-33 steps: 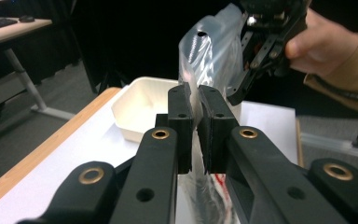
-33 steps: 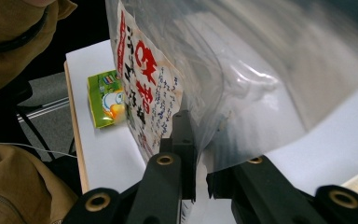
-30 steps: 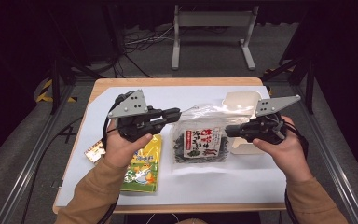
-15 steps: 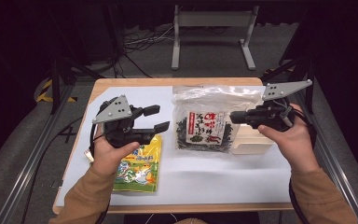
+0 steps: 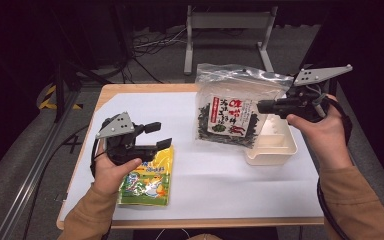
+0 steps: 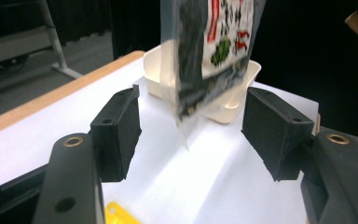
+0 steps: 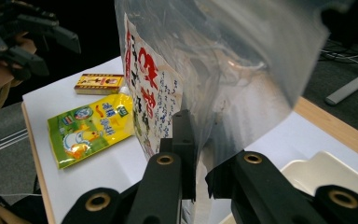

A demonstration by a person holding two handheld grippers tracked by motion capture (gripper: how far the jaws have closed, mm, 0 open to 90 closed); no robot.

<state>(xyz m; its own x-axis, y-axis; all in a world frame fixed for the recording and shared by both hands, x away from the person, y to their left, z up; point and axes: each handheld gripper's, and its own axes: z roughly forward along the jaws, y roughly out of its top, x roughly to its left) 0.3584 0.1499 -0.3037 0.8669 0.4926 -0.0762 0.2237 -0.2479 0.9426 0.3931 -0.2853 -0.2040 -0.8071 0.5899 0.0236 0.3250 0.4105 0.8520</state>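
Now: R gripper [image 5: 262, 106] clamped on side edge of seaweed bag [image 5: 228, 114], jaws pinched tight on the film, as seen in right gripper view too. Bag lifted clear of table [image 5: 220, 175], hanging above and just left of white tray [image 5: 275, 149]. L gripper [image 5: 161, 135] jaws just been opening, now roughly half apart, nothing between them; hovering over yellow packet [image 5: 147, 172], well apart from bag. Small yellow box [image 7: 98, 83] lying beyond packet in right gripper view.

Risks, as judged: grip on thin slick film near one edge only, so bag could slide out or swing w/ any quick move. Contents heavy toward bottom, so bag may twist about the pinch and snag tray rim on the way down. Loose top flap could fold and block sight of tray.

Orientation: long axis near upright, slightly tilted; sealed top up, dark contents end down toward table; printed label facing the person.
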